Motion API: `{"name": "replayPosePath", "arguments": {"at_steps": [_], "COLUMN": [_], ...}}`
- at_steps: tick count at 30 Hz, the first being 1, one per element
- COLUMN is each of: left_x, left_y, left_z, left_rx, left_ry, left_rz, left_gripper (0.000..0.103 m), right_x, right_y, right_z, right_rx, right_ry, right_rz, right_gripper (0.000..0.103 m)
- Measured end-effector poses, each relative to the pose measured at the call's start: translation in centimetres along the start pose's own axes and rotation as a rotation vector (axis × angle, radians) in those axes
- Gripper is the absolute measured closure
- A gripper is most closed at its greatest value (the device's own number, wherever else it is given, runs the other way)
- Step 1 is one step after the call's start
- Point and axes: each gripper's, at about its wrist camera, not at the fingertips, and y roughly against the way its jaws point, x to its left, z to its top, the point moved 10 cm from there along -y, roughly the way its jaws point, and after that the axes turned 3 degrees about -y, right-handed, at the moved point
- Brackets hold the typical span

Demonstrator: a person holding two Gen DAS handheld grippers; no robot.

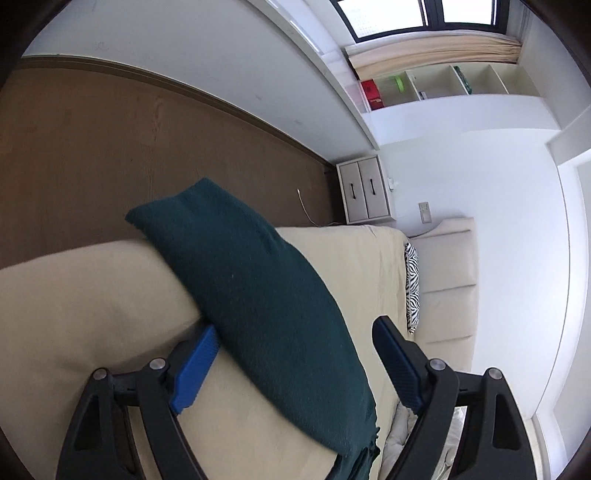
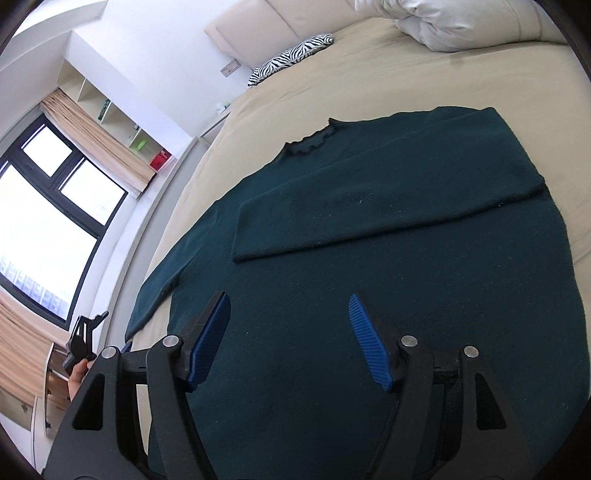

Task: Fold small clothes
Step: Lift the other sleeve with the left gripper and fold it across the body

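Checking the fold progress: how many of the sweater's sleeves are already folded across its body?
1. One sleeve lies folded across the green sweater; the other sleeve stretches out toward the window-side edge of the bed, unfolded.

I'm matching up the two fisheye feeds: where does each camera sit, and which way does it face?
Left wrist: on the left gripper, jaws open, facing one sweater sleeve, floor and nightstand.
Right wrist: on the right gripper, jaws open, over the sweater body toward the pillow; a hand shows.
Shared: sweater, bed, zebra cushion.
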Motion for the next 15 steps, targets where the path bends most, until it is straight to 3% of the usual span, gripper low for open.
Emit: {"name": "replayPosePath", "arguments": {"at_steps": [3, 4, 5, 7, 12, 15], "left_x": [0.4, 0.6, 0.8, 0.5, -4.3, -10.4], "left_y": [-1.0, -1.2, -1.6, -3.3, -3.0, -2.8], "left_z": [1.6, 2.1, 2.4, 1.9, 0.3, -2.7], "left_rx": [-0.040, -0.048, -0.049, -0.012, -0.032, -0.040], "left_ry": [0.002, 0.000, -0.004, -0.024, -0.248, -0.473], "left_rz": [0.065, 0.084, 0.106, 0.133, 0.166, 0.155], "left_gripper": [0.027, 0.044, 0.067, 0.092, 0.093, 0.094], "right_x": [0.5, 0.7, 0.7, 0.5, -0.6, -1.8], "right_y": [-0.1, -0.1, 0.0, 0.1, 0.3, 0.3], "right_z": [-0.3, -0.3, -0.4, -0.4, -0.9, -1.1], "right_rx": [-0.006, -0.007, -0.008, -0.009, -0.005, -0.010], "right_ry": [-0.001, -0.002, 0.000, 0.007, 0.006, -0.020], "right_rz": [0.003, 0.006, 0.008, 0.007, 0.010, 0.012], "right_gripper": [0.038, 0.038, 0.038, 0.038, 0.038, 0.038]}}
